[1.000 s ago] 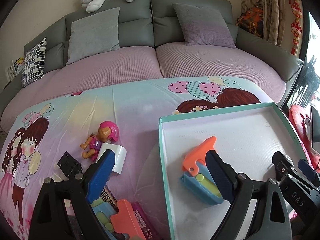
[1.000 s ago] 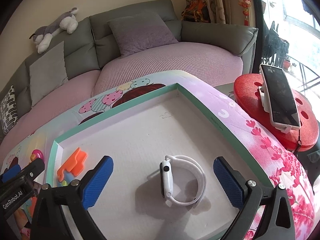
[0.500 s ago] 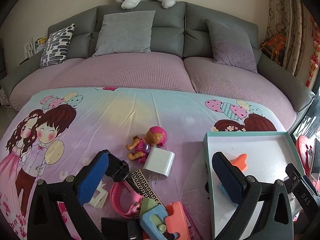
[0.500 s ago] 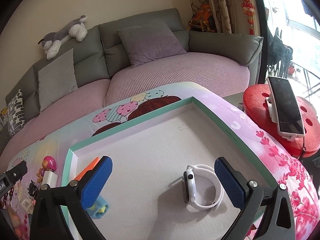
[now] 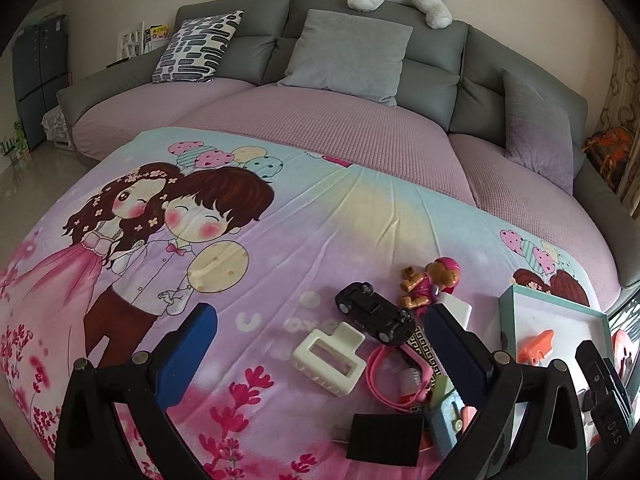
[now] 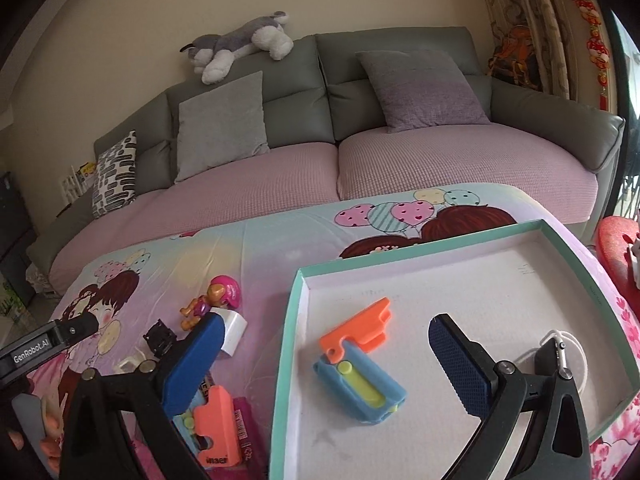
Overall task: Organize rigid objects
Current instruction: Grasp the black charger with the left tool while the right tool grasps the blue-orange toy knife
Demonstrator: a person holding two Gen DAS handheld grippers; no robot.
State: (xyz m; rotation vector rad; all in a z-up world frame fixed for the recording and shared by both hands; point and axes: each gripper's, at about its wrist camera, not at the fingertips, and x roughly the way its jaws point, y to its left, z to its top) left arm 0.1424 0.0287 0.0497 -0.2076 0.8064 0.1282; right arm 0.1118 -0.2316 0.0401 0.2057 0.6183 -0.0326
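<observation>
My left gripper (image 5: 320, 354) hangs open over a pile of small things on the printed cloth: a white claw clip (image 5: 328, 356) between its fingers, a black toy car (image 5: 374, 314), a pink dog figure (image 5: 430, 284), a pink watch band (image 5: 394, 376) and a black adapter (image 5: 384, 440). My right gripper (image 6: 326, 364) stands open over the teal-rimmed tray (image 6: 292, 320). An orange and blue toy (image 6: 360, 360) lies in the tray between its fingers. A white watch (image 6: 560, 356) sits behind the right finger, partly hidden. Nothing is held.
A second orange and blue toy (image 6: 212, 420) and a white charger (image 6: 232, 328) lie left of the tray. The grey sofa (image 5: 360, 120) with cushions runs along the far side. A red stool (image 6: 616, 248) stands at the right edge.
The left gripper swung left from the tray to the pile on the cloth. The right gripper drew left, away from the white watch, which stays in the tray.
</observation>
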